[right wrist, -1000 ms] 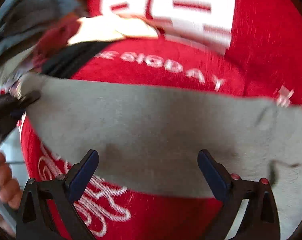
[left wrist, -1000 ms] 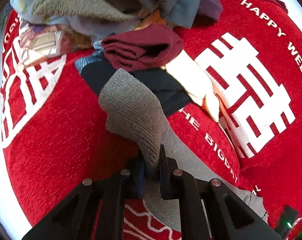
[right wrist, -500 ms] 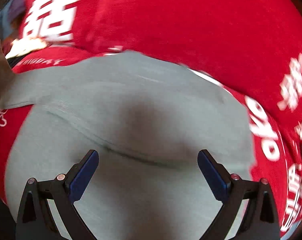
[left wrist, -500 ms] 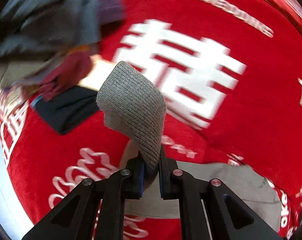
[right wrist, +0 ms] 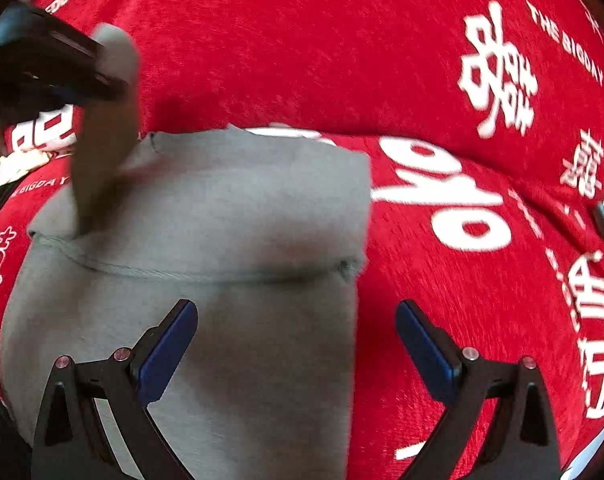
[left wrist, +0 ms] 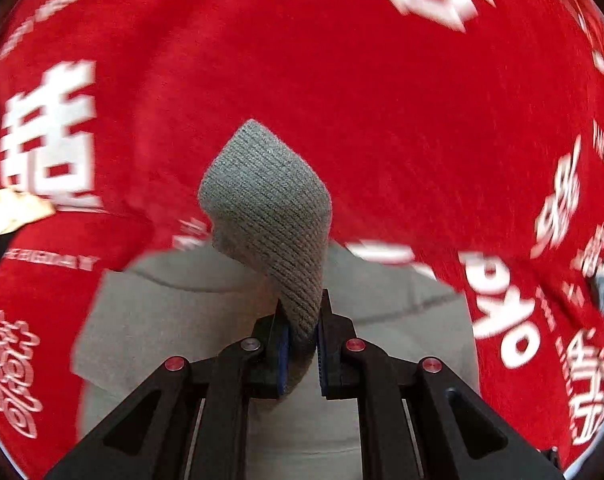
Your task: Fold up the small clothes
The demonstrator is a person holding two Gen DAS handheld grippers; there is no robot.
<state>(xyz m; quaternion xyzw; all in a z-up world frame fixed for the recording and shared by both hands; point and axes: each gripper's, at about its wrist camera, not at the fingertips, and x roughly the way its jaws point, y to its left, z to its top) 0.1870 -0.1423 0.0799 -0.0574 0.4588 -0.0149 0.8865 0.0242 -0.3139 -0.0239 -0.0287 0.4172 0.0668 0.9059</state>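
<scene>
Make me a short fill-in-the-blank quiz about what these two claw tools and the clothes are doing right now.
1. The left gripper is shut on a ribbed ____ cuff.
2. The right gripper has its jaws ____, holding nothing.
3. The garment lies on a ____ cloth with white lettering.

Missing words: grey; open; red

The grey knitted garment with a ribbed cuff lies mostly flat on my red cloth with white lettering. A stitched seam runs across its smooth body. One ribbed end is lifted off the cloth and curls upward, pinched between the blue pads of my left claw. The rest sits spread out beneath my right claw.
</scene>
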